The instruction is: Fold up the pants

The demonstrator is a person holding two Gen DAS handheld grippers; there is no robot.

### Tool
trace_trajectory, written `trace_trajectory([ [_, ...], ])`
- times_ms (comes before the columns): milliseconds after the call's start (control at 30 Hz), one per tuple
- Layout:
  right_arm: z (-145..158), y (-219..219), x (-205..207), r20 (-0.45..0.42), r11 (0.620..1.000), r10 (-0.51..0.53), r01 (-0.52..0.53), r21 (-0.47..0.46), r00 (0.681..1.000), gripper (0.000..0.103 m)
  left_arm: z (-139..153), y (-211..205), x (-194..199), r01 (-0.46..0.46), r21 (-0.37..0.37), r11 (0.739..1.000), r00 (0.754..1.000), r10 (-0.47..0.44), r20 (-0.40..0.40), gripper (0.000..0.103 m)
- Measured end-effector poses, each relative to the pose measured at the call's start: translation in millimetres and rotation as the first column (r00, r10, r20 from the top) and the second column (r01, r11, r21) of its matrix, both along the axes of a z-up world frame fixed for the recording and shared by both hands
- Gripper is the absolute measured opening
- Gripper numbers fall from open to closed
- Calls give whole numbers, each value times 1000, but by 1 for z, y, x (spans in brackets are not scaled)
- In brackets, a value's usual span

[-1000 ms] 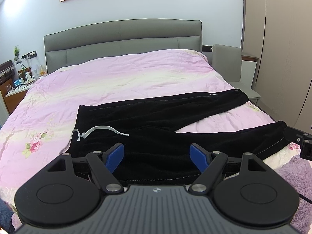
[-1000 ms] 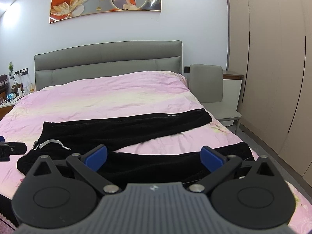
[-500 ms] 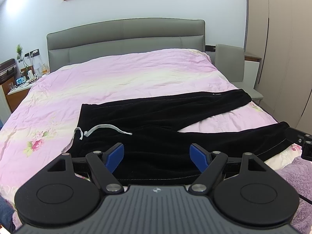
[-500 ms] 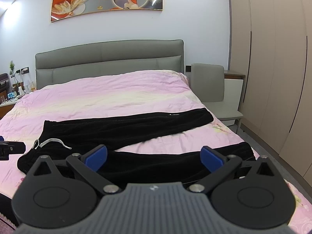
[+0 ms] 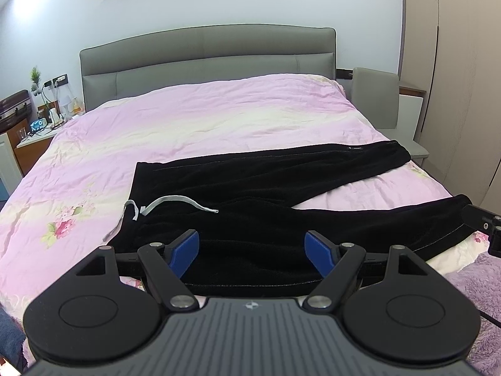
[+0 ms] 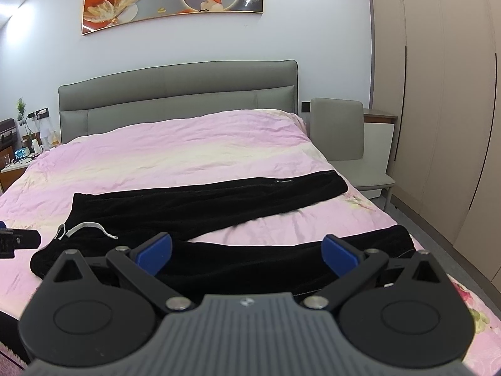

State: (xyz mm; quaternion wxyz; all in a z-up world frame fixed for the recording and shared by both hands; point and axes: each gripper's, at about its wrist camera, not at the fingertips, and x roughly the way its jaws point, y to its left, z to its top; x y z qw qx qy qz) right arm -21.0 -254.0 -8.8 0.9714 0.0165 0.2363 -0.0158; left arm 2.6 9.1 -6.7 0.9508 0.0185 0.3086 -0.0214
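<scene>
Black pants (image 5: 256, 194) lie spread flat on the pink bed (image 5: 203, 119), waist at the left with a white drawstring (image 5: 175, 202), both legs running right in a V. They also show in the right wrist view (image 6: 203, 206). My left gripper (image 5: 252, 250) is open and empty, hovering over the near waist and thigh area. My right gripper (image 6: 247, 252) is open and empty above the near leg (image 6: 281, 260). The tip of the right gripper shows at the left view's right edge (image 5: 482, 224), beside the near leg's cuff.
A grey headboard (image 6: 178, 94) stands at the back. A grey chair (image 6: 341, 147) and wardrobe doors (image 6: 438, 94) are on the right. A cluttered nightstand (image 5: 37, 125) is on the left. A purple fuzzy blanket (image 5: 479, 282) lies at the near right.
Both grippers have drifted slightly; the view of the left one shifted a little so the pants sit further right and lower. Jaws stayed open. The pants have not moved.
</scene>
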Motion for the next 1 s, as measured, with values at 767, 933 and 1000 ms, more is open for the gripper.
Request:
trace_trajectory([
  [767,-7,2,5,-5,1000,2,-2,-1,1000,98,-3,2,9,-7,-1,1000,1000,7,-17,90],
  [933,-7,2,7,-18,1000,2,-2,6,1000,98,-4,3,9,-8,-3,1000,1000,8,-16,90],
  [1000,-6,2,8,-19,1000,2,-2,0,1000,98,-5,3,9,-8,-3,1000,1000,7,-18,90],
])
